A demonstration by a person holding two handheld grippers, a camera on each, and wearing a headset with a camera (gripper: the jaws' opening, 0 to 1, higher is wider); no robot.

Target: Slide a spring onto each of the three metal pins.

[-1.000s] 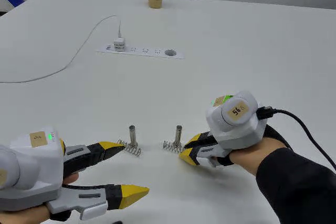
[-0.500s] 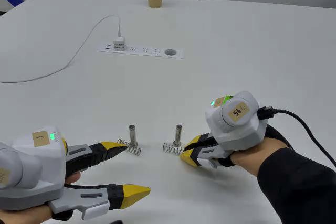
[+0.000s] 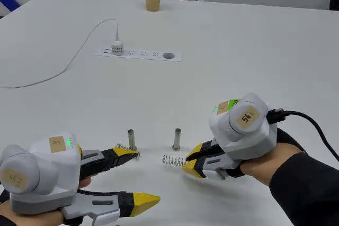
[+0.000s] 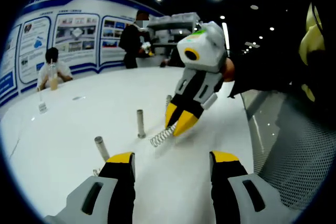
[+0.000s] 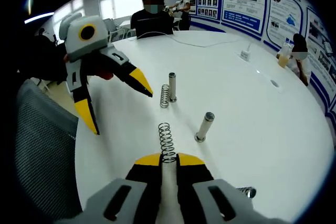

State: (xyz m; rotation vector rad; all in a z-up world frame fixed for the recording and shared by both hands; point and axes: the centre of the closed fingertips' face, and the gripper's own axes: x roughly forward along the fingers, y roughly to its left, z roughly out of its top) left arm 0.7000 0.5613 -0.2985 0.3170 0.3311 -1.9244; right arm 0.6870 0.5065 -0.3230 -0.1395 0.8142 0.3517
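An office meeting room: large white table (image 3: 238, 35), power strip (image 3: 139, 53), wall display boards (image 4: 79, 30).

L pin (image 3: 131, 139) beside R pin (image 3: 177, 138) — pwr strip (image 3: 139, 53) behind.

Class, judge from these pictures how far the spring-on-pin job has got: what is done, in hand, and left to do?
Done: nothing; the left pin and right pin stand bare. In hand: the right gripper is shut on one end of a spring. The left gripper is open; a second spring lies beside the left pin. Left: all three springs to slide on.
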